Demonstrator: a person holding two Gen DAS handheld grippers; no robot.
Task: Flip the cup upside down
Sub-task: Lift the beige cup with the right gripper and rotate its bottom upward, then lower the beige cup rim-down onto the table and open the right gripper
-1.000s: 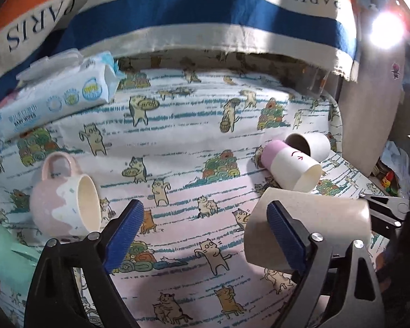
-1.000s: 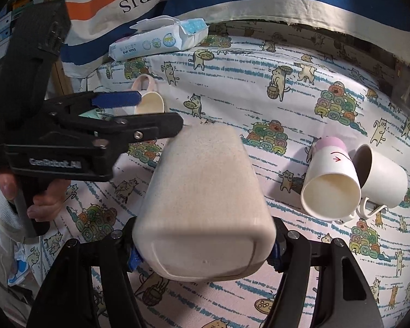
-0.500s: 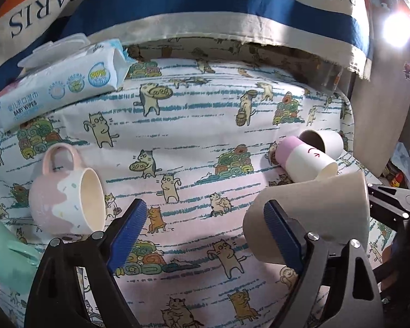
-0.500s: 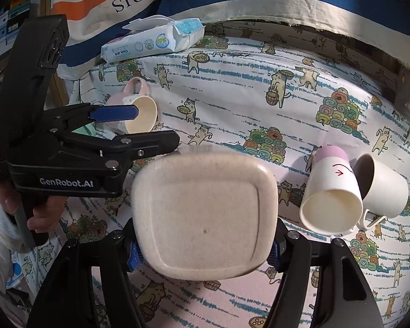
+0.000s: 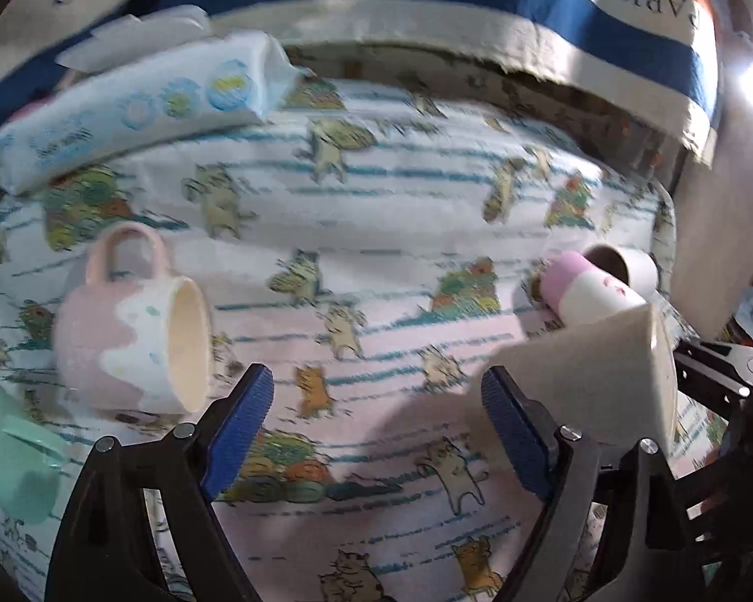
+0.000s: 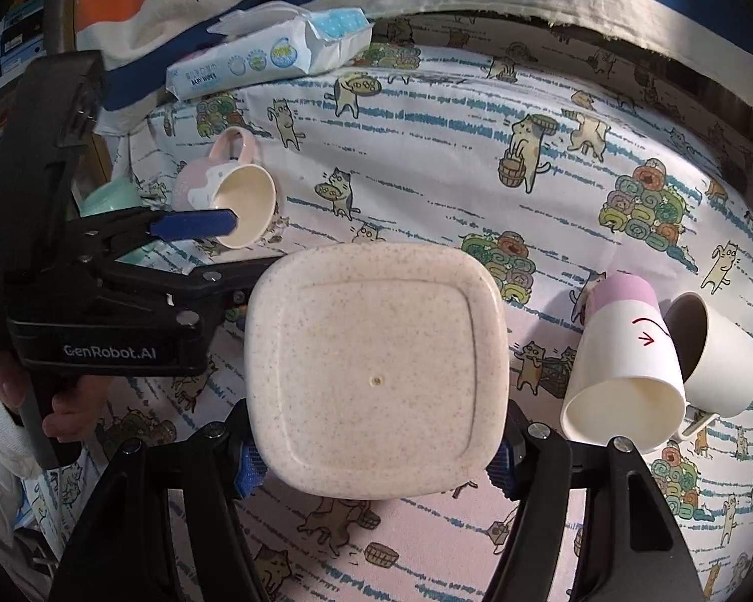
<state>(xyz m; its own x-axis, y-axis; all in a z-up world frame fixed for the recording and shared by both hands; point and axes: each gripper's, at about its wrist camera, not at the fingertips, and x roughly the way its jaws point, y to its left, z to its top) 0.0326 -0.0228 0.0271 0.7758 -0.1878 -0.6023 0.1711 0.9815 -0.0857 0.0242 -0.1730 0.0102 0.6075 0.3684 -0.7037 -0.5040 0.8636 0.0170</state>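
My right gripper [image 6: 374,456] is shut on a speckled beige square cup [image 6: 374,376], its flat base facing the camera, held above the cat-print cloth. In the left wrist view the same cup [image 5: 577,381] shows at the right, mouth pointing down and to the right. My left gripper [image 5: 376,431] is open and empty, just left of the cup; it also shows in the right wrist view [image 6: 226,246].
A pink-and-white mug [image 5: 130,336] lies on its side at the left, next to a mint green cup [image 5: 5,456]. A pink-topped paper cup [image 6: 622,371] and a cream mug [image 6: 713,356] lie at the right. A baby wipes pack [image 6: 271,55] lies at the back.
The right gripper has rotated the beige cup from lying sideways to base toward its camera. The left gripper has shifted slightly closer to the cloth and stays open.
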